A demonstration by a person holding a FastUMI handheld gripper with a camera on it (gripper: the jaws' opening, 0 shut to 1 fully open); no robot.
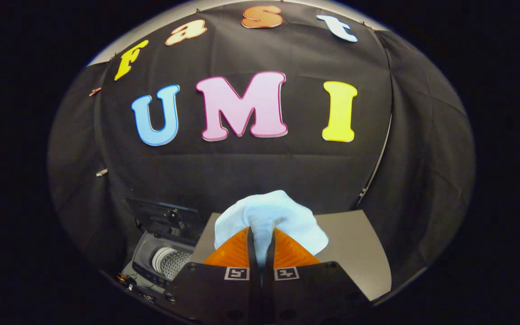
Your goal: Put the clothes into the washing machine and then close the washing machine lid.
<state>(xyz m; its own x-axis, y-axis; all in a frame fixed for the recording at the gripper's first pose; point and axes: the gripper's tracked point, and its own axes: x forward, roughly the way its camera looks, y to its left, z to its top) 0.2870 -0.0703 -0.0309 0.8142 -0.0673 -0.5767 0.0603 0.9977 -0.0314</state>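
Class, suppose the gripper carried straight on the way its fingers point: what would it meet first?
The gripper is shut on the pale cloth. Straight ahead, beyond the grey table, probably only the booth's black cloth wall; depth is unclear.

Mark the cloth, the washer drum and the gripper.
cloth (282, 212): gripper view, on the bunched fabric above the fingers that pinch it.
washing machine drum (172, 262): gripper view, on the perforated metal wall, beside the fingers.
gripper (261, 243): gripper view, midway between the fingertips, shut on the cloth.
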